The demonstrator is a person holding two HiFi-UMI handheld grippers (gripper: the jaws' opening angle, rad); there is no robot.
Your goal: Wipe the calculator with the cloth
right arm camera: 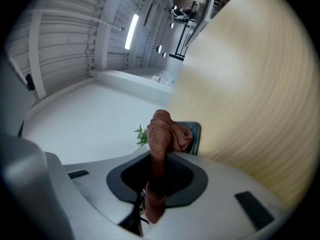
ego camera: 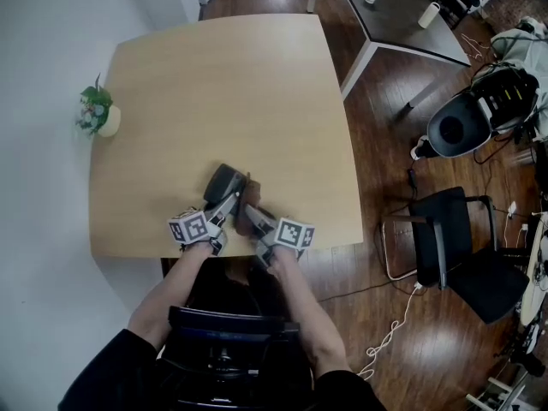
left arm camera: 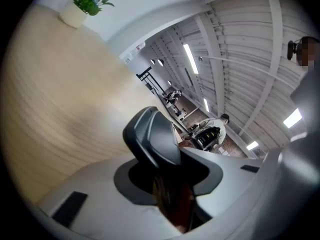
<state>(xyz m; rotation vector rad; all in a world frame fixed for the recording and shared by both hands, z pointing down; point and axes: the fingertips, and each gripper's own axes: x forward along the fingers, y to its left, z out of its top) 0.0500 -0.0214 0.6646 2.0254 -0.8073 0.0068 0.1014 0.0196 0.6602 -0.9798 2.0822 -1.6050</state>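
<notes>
As left gripper holds dark calculator, cloth brown.

We've got a light wooden table, a little green plant in a white pot at its left edge, black office chair off right.
</notes>
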